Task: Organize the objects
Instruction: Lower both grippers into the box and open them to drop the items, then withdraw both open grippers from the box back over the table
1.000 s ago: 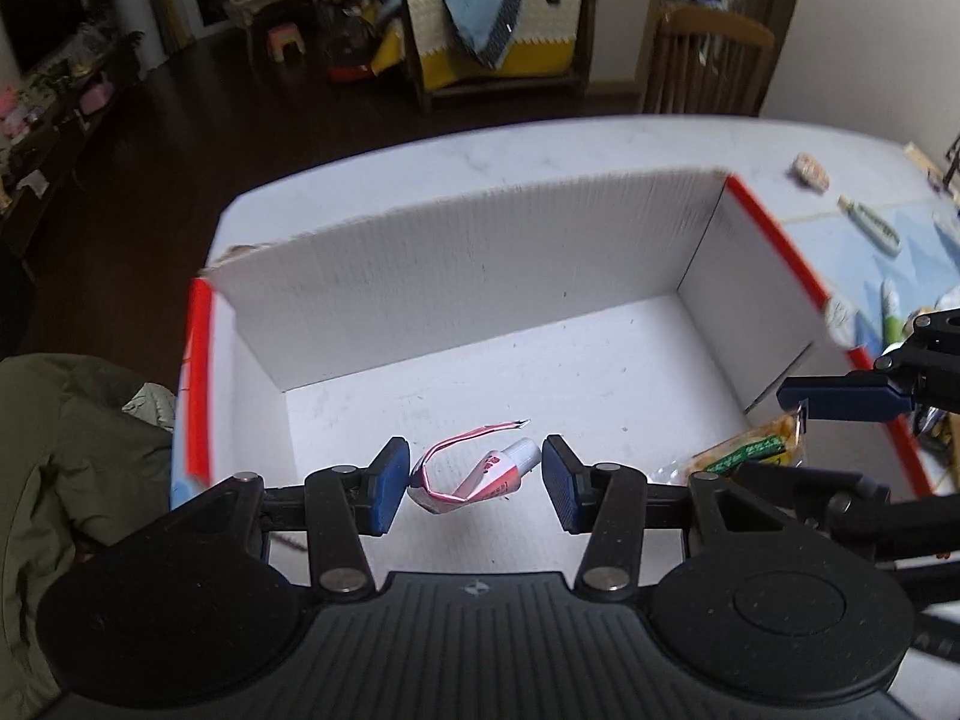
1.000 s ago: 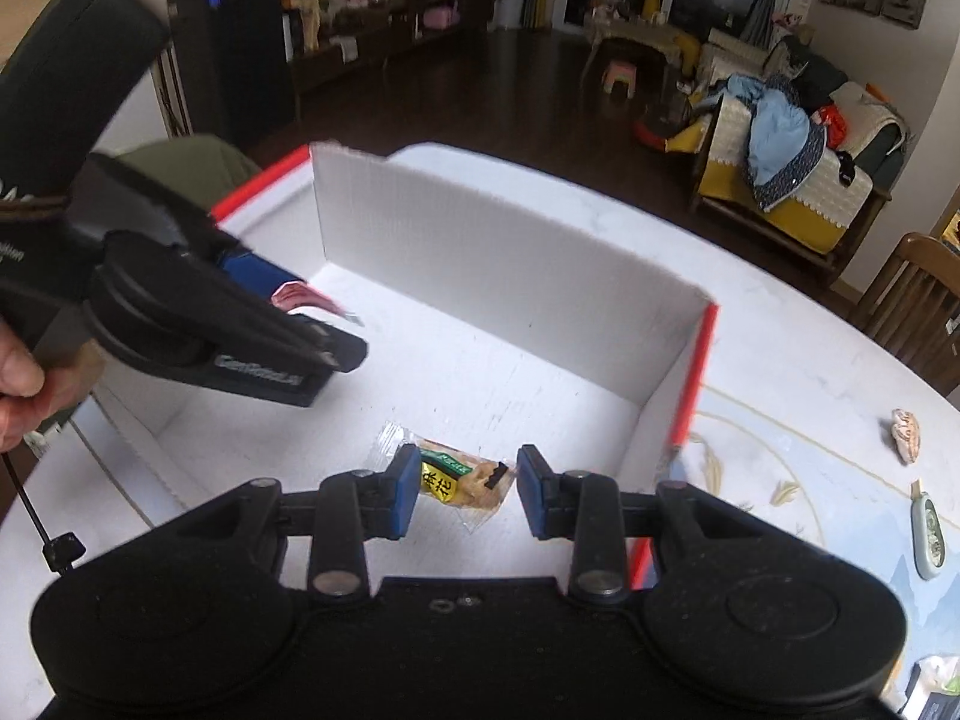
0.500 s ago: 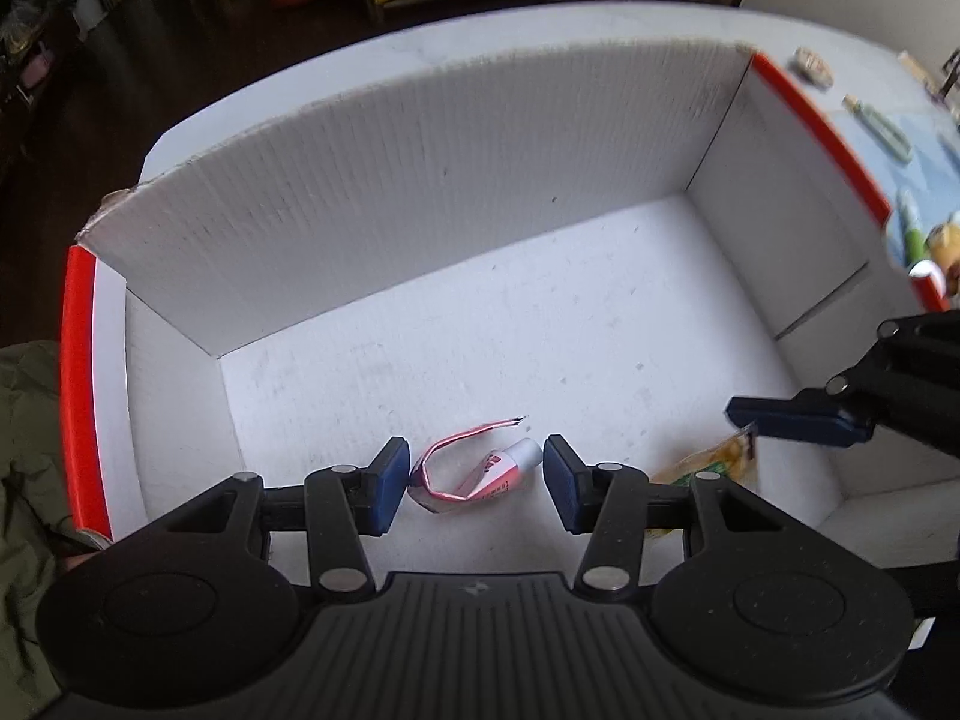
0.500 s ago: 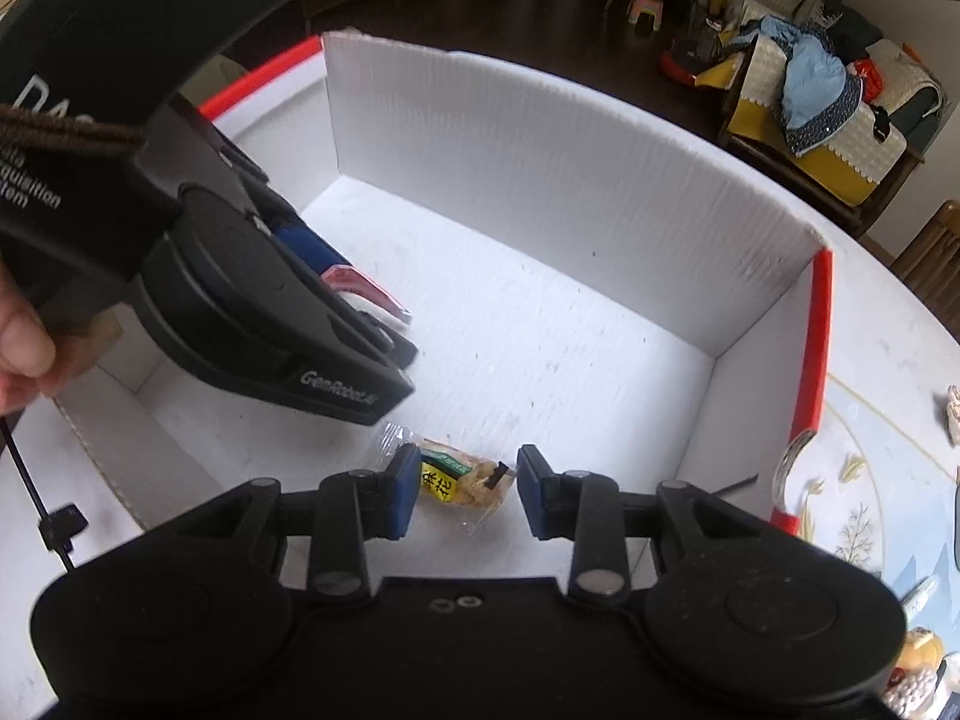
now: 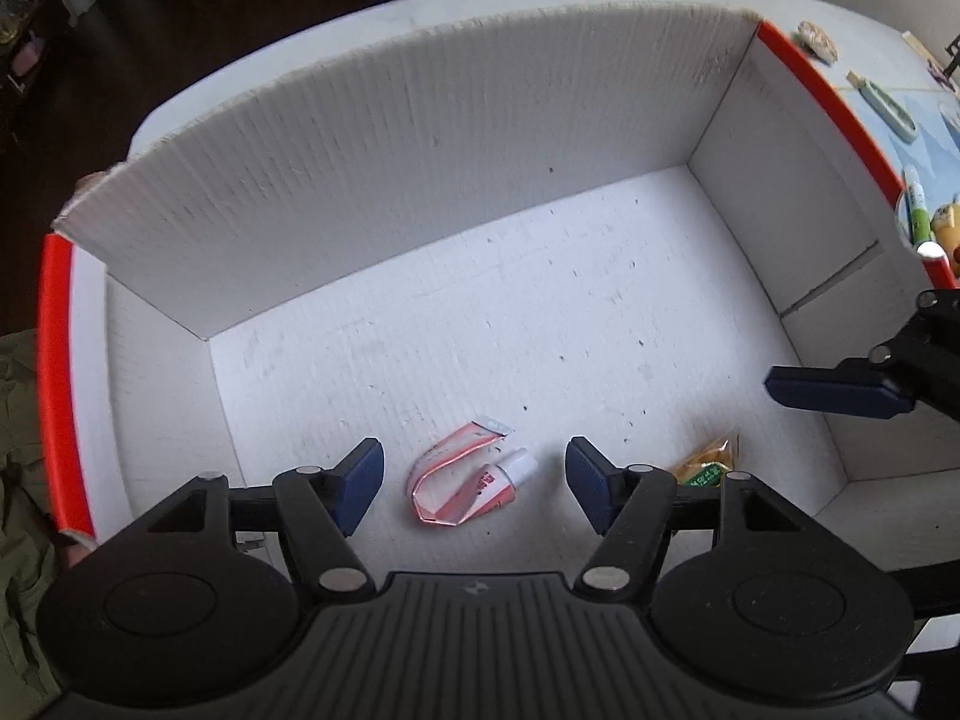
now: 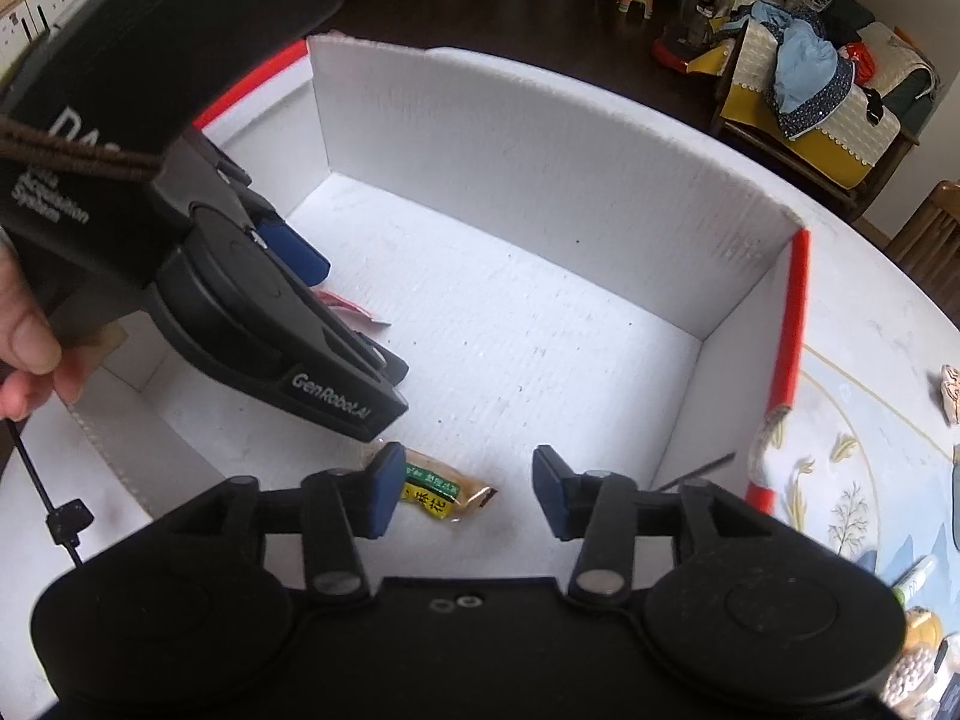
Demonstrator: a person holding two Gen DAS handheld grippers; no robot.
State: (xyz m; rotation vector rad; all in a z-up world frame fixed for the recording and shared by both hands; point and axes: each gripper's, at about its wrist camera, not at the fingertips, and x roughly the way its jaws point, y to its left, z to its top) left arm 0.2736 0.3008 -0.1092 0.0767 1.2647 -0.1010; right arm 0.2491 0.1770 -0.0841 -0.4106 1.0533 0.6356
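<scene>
Both grippers point down into the white cardboard box (image 5: pixel 420 138), which has red-edged side rims and a tall far wall. Most of the box floor toward the far wall is bare.

The left gripper (image 5: pixel 474 483) has its jaws spread, clear of the bent pink tube (image 5: pixel 468 483) lying on the floor between them near the front wall. The right gripper (image 6: pixel 462 489) is likewise spread; the snack packet (image 6: pixel 444 489) lies on the floor between its jaws, close to the left pad.

Compared with half a second earlier, both pairs of jaws have just been opening, and both items lie released.
</scene>
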